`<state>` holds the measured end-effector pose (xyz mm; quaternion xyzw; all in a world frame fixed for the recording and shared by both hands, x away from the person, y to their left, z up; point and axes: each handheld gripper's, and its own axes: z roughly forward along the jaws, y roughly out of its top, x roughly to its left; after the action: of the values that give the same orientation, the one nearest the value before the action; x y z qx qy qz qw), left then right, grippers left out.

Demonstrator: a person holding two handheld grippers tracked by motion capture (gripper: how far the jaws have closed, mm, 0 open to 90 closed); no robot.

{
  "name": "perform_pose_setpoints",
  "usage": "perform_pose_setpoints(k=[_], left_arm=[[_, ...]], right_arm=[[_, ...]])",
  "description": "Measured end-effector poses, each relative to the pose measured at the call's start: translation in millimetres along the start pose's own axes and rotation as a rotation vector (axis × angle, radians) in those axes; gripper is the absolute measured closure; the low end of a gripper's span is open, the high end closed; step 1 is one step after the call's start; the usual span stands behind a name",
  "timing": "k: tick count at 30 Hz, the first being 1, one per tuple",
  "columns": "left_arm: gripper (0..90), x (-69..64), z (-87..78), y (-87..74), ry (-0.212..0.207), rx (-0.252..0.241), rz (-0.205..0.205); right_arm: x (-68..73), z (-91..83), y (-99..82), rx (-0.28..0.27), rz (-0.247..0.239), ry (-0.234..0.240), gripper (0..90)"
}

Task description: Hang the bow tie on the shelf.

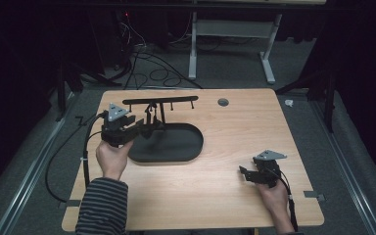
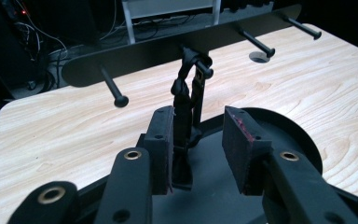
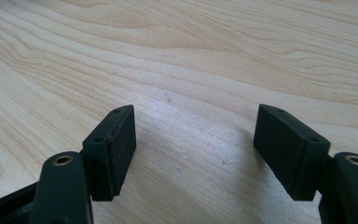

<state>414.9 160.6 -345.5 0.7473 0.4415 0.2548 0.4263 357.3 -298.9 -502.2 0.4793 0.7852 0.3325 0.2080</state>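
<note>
Left gripper (image 2: 198, 149) at rack (image 1: 160, 100), over black tray (image 1: 181, 149); jaws part open, strap (image 2: 186, 107) hanging from a peg between them, touching one pad. Seems to be the grasp step; next: close on strap. Right gripper (image 3: 196, 149) wide open, empty, idle over surface (image 1: 235, 127).

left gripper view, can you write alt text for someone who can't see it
The left gripper has its two black fingers open around a dark strap-like item that hangs from a peg of a black rack. Below lies a black oval tray on a light wooden table.
</note>
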Motion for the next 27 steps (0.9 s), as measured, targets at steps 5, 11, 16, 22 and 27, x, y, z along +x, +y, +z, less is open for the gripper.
perform_pose_setpoints(k=[5,11,16,22,27], left_arm=[[63.1,0.6,-2.6,-3.7,-0.001,0.0,-0.009],[62.8,1.5,-6.8,-10.4,-0.001,0.0,-0.016],[62.7,2.1,-8.9,-13.5,0.0,0.0,-0.02],[62.5,2.6,-12.8,-20.0,0.002,-0.003,-0.03],[62.5,2.8,-15.5,-23.9,0.009,-0.002,-0.032]], right_arm=[[0.0,0.0,0.0,0.0,0.0,0.0,31.3],[0.0,0.0,0.0,0.0,0.0,0.0,31.3],[0.0,0.0,0.0,0.0,0.0,0.0,31.3],[0.0,0.0,0.0,0.0,0.0,0.0,31.3],[0.0,0.0,0.0,0.0,0.0,0.0,31.3]])
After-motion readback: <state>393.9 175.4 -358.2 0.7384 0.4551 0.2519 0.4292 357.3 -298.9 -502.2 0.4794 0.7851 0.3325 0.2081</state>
